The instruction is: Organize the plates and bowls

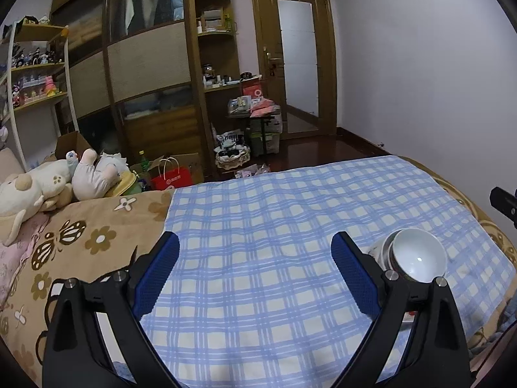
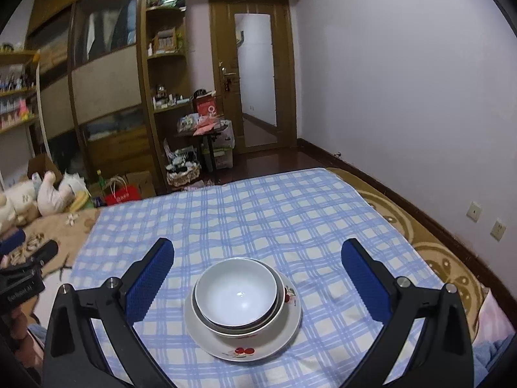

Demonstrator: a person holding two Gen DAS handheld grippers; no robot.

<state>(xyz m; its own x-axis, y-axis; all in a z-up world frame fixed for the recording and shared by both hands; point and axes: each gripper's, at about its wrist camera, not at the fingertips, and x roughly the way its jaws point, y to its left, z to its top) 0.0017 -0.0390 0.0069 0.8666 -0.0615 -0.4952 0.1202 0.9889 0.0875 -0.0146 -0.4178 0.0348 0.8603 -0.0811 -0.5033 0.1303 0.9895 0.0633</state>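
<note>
Blue rubber pads line both tools, and on each one the jaws stand wide apart with nothing between them. The left gripper (image 1: pixel 255 278) hangs over bare checked cloth (image 1: pixel 258 213), with the crockery off to its right, partly hidden behind its right finger. The right gripper (image 2: pixel 258 274) sits squarely behind the stack: a white bowl (image 2: pixel 236 291) nested in a larger bowl (image 2: pixel 278 310), both resting on a plate (image 2: pixel 242 349) painted with red fruit. The stack lies between and just ahead of the right tool's fingers, touching neither.

Everything appears gathered into one pile already, so the sorting looks near its end; what remains, if anything, is probably squaring the pile or backing away. Either wants care. The cloth lies over a soft bed, so the plate has no firm footing and a push at the rim could tip the bowls. Better to come in low and level, grip the plate edge rather than a bowl wall, and keep the left tool clear unless it is needed to steady the far side.

At the left lie plush toys (image 1: pixel 48 184) on a brown flowered blanket (image 1: pixel 90 226), with shelves of figurines above. Behind stands a dark wooden wardrobe (image 1: pixel 145 64), then a cluttered floor, a wooden door (image 2: pixel 255 77) with a frosted pane, and a plain pale wall on the right.
</note>
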